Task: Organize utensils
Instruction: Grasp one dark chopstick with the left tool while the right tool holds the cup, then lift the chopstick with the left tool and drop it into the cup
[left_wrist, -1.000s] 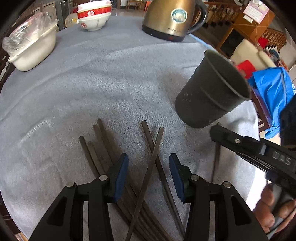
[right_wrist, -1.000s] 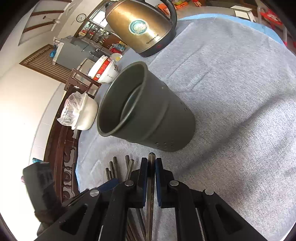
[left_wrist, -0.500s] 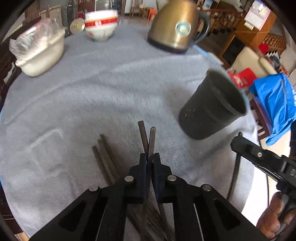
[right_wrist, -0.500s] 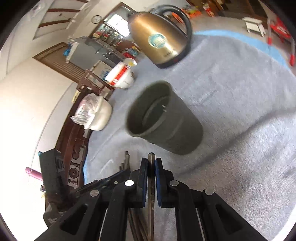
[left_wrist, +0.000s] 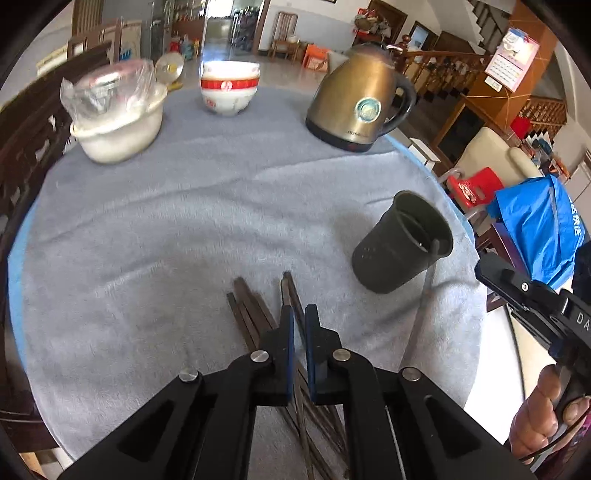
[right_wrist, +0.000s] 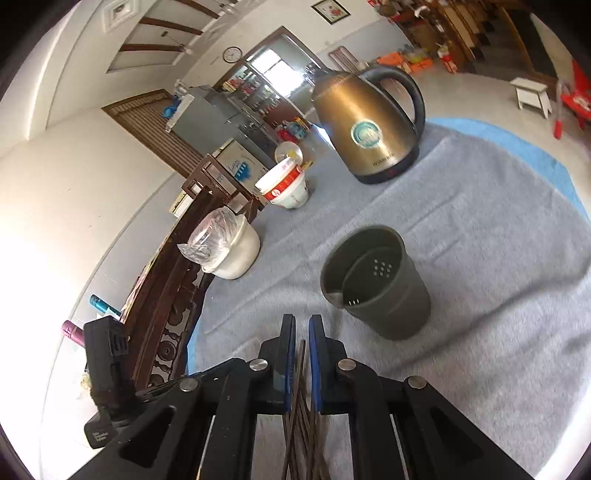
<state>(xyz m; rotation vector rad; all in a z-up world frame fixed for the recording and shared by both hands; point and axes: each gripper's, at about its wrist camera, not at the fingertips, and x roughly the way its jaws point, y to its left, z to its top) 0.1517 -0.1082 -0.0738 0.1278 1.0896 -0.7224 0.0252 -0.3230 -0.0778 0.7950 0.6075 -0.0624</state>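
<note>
Several dark chopsticks (left_wrist: 242, 301) lie fanned on the grey cloth below my left gripper (left_wrist: 299, 314). That gripper is shut on one chopstick (left_wrist: 287, 284), whose tip sticks out ahead of the jaws. A dark green holder cup (left_wrist: 402, 247) stands upright to the right, its bottom pierced with holes (right_wrist: 382, 267). My right gripper (right_wrist: 302, 321) is shut on another chopstick (right_wrist: 300, 365), which hangs down behind the pads. In the left wrist view the right gripper (left_wrist: 480, 267) hovers beside the cup, with its blurred chopstick (left_wrist: 424, 291) reaching up to the rim.
At the back of the round table (left_wrist: 184, 221) stand a gold kettle (left_wrist: 358, 107), stacked red-and-white bowls (left_wrist: 229, 88) and a white pot under plastic wrap (left_wrist: 118, 118). A dark wooden rail (right_wrist: 173, 295) runs along the left; the table edge (left_wrist: 469, 251) drops off just past the cup.
The left gripper closed on one chopstick and lifted away from the pile. The right gripper rose with its chopstick, so the cup now looks smaller and is seen more from above.
</note>
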